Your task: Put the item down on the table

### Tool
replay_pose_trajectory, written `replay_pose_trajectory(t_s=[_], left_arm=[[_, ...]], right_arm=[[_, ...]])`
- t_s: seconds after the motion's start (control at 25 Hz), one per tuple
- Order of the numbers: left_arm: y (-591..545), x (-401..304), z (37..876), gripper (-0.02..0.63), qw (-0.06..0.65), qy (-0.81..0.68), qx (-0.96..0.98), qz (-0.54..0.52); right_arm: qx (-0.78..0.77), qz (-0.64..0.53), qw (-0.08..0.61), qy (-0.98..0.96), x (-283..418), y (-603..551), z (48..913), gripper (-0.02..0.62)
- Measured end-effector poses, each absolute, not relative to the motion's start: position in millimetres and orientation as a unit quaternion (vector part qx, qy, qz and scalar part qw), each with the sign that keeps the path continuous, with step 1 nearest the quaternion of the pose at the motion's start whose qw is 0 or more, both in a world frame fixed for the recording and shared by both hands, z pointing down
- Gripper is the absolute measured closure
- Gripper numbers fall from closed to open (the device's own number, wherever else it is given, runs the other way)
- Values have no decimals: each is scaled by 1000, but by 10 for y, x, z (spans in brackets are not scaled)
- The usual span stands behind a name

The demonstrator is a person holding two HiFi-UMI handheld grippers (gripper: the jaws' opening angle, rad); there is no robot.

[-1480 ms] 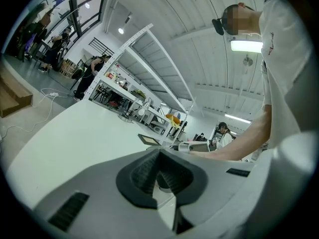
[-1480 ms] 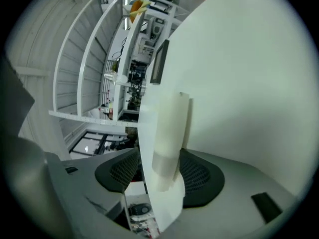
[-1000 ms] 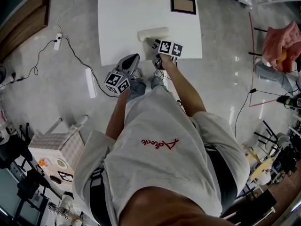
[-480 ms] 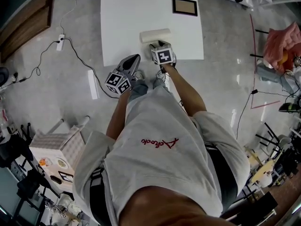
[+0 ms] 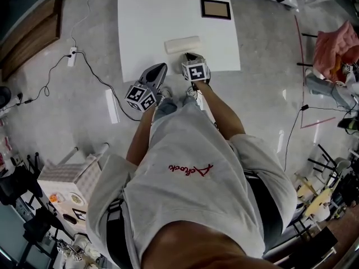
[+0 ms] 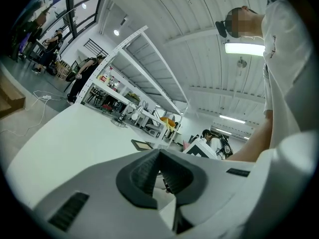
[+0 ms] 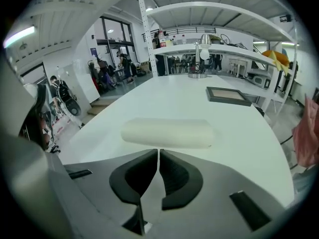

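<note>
A cream-coloured roll [image 5: 182, 44] lies on its side on the white table [image 5: 151, 15], close to the near edge. My right gripper [image 5: 189, 56] sits just behind it, apart from it. Its jaws have just been closing and now stand shut with nothing between them. In the right gripper view the roll [image 7: 167, 133] lies across the table [image 7: 164, 96] right beyond the shut right gripper [image 7: 158, 151]. My left gripper [image 5: 162, 66] hovers near the table's front edge, left of the roll. The left gripper [image 6: 159, 151] is shut and empty.
A dark picture frame [image 5: 216, 8] lies flat at the table's far right. On the floor left of the table run a power strip [image 5: 70, 48] and black cables. A pink cloth [image 5: 335, 48] and clutter stand at the right; a white box [image 5: 61, 175] at lower left.
The right gripper has rolled about its own axis, closed its jaws and drawn slightly back from the roll, which stays on the table. The left gripper has kept still.
</note>
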State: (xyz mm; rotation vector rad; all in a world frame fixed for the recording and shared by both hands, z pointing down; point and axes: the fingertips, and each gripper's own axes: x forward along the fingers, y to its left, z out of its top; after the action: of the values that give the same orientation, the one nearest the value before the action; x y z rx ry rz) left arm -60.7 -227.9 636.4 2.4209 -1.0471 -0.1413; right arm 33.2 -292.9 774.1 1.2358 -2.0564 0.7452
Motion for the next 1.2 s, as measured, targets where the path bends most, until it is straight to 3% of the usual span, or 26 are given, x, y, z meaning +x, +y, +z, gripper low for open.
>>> replay_pose_trajectory(t_s=[0.28,1.2], left_arm=[[-2272,-588,6354,592,241,-384,890,-46],[-2283,-728,6035,592,150,-327,933,-3]], right_arm=[[477,273,287,-785,348,-2941,7623,598],[511,54,63,-855,150,-2592,5632,598]])
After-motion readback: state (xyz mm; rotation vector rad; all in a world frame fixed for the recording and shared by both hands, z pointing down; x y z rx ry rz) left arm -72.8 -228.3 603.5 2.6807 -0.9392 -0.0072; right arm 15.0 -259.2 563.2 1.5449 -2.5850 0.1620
